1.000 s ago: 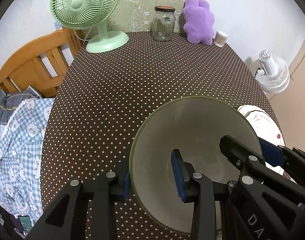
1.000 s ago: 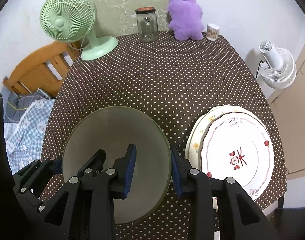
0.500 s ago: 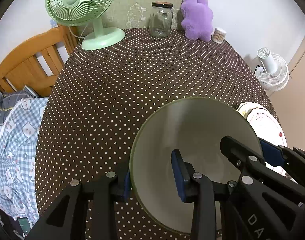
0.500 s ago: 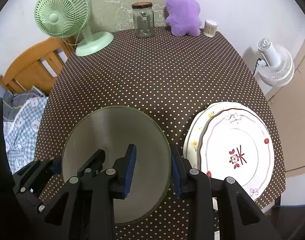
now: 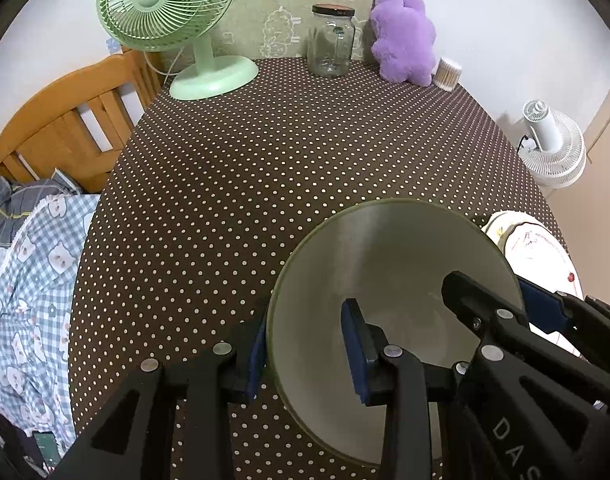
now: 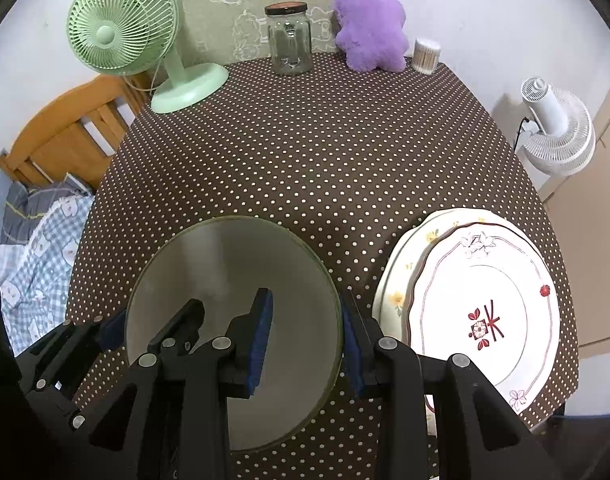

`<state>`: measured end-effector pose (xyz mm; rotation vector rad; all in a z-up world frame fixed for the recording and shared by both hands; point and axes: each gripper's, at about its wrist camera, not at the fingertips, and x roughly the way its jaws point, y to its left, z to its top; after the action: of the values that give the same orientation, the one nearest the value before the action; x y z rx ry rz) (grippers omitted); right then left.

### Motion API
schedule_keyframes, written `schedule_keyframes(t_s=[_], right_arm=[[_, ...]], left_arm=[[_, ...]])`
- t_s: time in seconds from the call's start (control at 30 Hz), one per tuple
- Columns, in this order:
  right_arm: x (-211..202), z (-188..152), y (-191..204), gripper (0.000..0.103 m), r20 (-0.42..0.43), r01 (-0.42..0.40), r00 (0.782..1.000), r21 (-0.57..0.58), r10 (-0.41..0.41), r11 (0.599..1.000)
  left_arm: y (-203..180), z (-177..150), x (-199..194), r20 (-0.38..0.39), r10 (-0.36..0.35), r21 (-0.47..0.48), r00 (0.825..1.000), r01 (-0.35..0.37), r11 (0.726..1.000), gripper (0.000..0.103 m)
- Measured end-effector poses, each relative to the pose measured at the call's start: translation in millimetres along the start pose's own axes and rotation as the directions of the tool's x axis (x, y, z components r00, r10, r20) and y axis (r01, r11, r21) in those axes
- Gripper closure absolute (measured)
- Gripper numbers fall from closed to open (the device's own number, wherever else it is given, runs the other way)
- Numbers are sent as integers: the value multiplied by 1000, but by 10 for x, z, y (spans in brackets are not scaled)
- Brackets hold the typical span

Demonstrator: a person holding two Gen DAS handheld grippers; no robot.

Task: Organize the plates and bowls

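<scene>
A large pale green bowl (image 5: 393,256) (image 6: 229,264) hangs above the near part of the dotted table. My left gripper (image 5: 305,354) is shut on its left rim, one finger outside and one inside. My right gripper (image 6: 307,338) is shut on its right rim the same way. Two stacked white plates (image 6: 489,280) with red and yellow flower prints lie on the table to the right of the bowl; their edge shows in the left wrist view (image 5: 533,244).
A brown polka-dot tablecloth (image 6: 325,148) covers the table. At the back stand a green desk fan (image 6: 145,40), a glass jar (image 6: 289,40), a purple plush toy (image 6: 369,24) and a cotton-swab cup (image 6: 427,54). A wooden chair (image 5: 65,120) stands left, a white floor fan (image 6: 557,128) right.
Both grippers and the bowl have shifted slightly relative to the table and back objects. The grip on the bowl is unchanged.
</scene>
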<state>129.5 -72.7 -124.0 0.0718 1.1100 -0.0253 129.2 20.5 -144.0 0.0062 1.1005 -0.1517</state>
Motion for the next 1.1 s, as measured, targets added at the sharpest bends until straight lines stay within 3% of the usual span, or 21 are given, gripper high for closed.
schedule_keyframes(t_s=[0.17, 0.3, 0.37, 0.43, 0.5, 0.77, 1.1], right_arm=[[-7, -39, -51, 66, -5, -16, 1000, 10, 16, 1000], [-90, -36, -101, 66, 1, -68, 998, -5, 68, 998], [-159, -41, -133, 59, 11, -76, 997, -12, 76, 997], [-236, -58, -183, 40, 33, -74, 997, 6, 74, 997], [-335, -92, -250, 32, 62, -72, 996, 38, 69, 997], [-631, -134, -550, 24, 114, -105, 989, 108, 93, 989], [-733, -103, -732, 24, 133, -126, 984, 74, 116, 989]], left_arm=[[-59, -21, -7, -4, 7, 25, 1000, -7, 1000, 64], [-35, -32, -90, -15, -42, 7, 999, 42, 999, 44], [-37, -39, -165, 0, -51, 12, 999, 51, 999, 34], [-29, -36, -257, 17, -58, 18, 998, 58, 998, 30], [-35, -39, -325, 28, -64, 27, 998, 63, 998, 25], [-69, -30, -616, 94, -109, 34, 990, 106, 994, 19], [-189, -21, -648, 102, -49, -19, 994, 51, 999, 18]])
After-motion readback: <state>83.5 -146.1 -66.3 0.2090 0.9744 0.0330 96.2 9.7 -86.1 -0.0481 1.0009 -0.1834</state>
